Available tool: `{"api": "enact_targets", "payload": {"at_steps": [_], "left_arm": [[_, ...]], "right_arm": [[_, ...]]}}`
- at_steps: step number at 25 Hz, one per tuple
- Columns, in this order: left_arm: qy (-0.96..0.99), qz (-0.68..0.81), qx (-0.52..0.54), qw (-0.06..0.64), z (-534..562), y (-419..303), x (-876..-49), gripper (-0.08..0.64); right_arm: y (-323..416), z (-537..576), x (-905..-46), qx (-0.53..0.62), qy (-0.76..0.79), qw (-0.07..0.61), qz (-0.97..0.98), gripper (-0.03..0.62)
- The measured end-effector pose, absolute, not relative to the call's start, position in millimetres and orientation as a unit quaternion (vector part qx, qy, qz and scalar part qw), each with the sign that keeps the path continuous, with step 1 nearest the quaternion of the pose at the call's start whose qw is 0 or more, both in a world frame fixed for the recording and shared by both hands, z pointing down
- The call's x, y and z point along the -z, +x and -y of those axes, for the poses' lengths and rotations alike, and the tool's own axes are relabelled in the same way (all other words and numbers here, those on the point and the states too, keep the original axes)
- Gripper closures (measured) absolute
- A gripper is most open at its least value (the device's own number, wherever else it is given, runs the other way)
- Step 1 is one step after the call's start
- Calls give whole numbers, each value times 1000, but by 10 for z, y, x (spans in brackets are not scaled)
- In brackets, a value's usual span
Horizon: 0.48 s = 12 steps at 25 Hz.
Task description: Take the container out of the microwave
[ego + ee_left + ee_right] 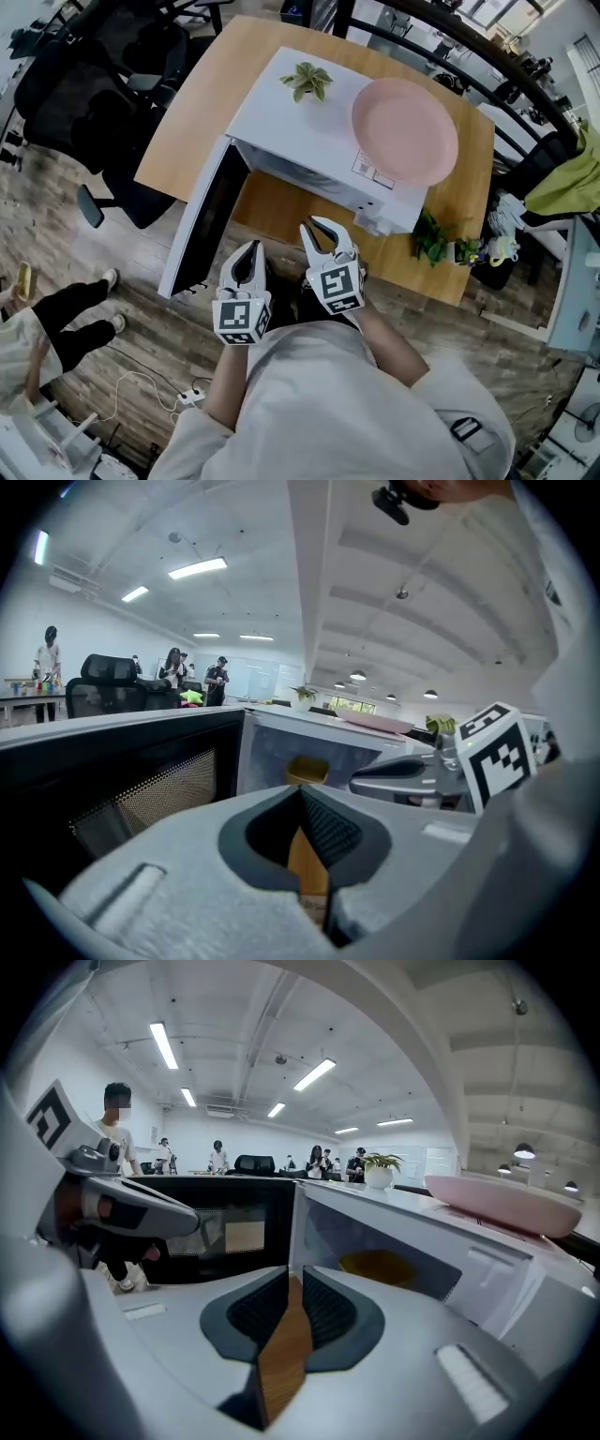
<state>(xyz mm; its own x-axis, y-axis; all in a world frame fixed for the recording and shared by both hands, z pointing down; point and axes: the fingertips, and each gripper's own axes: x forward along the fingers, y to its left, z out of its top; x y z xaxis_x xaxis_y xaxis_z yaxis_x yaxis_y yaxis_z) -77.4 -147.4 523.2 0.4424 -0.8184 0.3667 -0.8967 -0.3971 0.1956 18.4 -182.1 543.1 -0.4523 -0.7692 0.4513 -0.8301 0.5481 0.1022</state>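
From the head view I cannot see into the microwave [281, 141]: its white top covers the cavity, so the container does not show there at all. The lower part of that frame is filled by the operator's own torso and sleeves, which cut off the gripper handles.

The container [307, 769] only shows in the two gripper views, as a yellowish tub standing inside the open cavity, dim behind the glare on the inner wall. In the right gripper view it [380, 1266] sits right of centre, low in the cavity. I cannot make out whether it has anything in it.

A pink plate [405, 131] lies on top of the microwave at the upper right of the frame, with nothing on it that I can see, and a small potted plant [307, 80] stands on the same top near the far left corner. The door [208, 220] hangs wide open to the left, out over the edge of the tabletop [202, 94].

The left gripper [251, 251] is clenched on nothing; in its own view its tips [300, 791] meet, with only wood grain showing through the gap behind them. The right gripper [317, 225] is likewise closed and empty, tips [289, 1277] together. Both hover side by side in front of the cavity mouth, apart from the container, which lies beyond them inside.
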Motion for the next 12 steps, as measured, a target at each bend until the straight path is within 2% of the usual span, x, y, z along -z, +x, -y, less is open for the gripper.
{"api": "enact_targets", "payload": {"at_steps": [12], "left_arm": [[858,461,-107,200,1859,-790,-5389,557]], "right_arm": [[193,2292,-5629,-65,513,291,805,529]]}}
